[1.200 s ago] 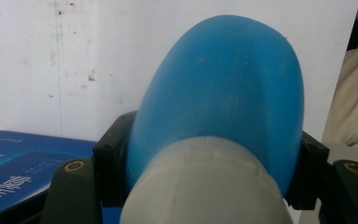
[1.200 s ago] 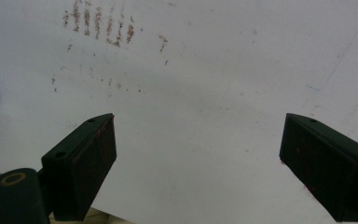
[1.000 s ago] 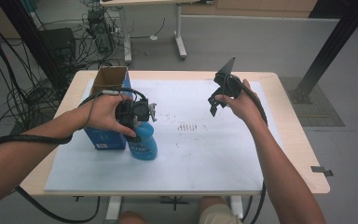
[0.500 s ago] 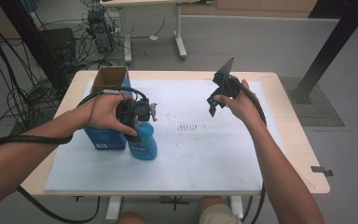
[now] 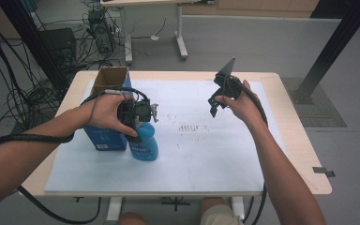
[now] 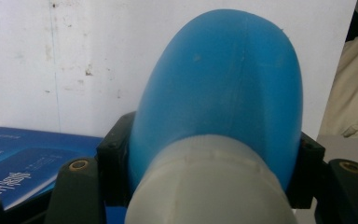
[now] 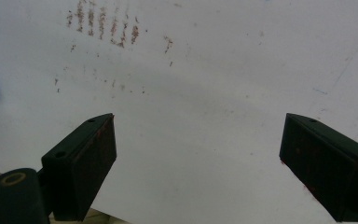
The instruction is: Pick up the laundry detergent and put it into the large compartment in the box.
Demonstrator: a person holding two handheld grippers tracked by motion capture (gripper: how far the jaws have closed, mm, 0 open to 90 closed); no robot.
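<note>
A blue plastic bottle stands upright on the white sheet, close against a blue box. My left gripper comes down on the bottle from above. In the left gripper view its jaws are shut on the blue bottle just past the pale grey neck, and my left gripper hides the cap. My right gripper hangs in the air over the right half of the sheet, open. In its own view my right gripper has nothing between its wide-apart jaws.
The blue box has an open brown top and lies beside the bottle, its printed side close to my left jaw. Brown smudges mark the sheet's middle. Cables and table legs crowd the floor behind.
</note>
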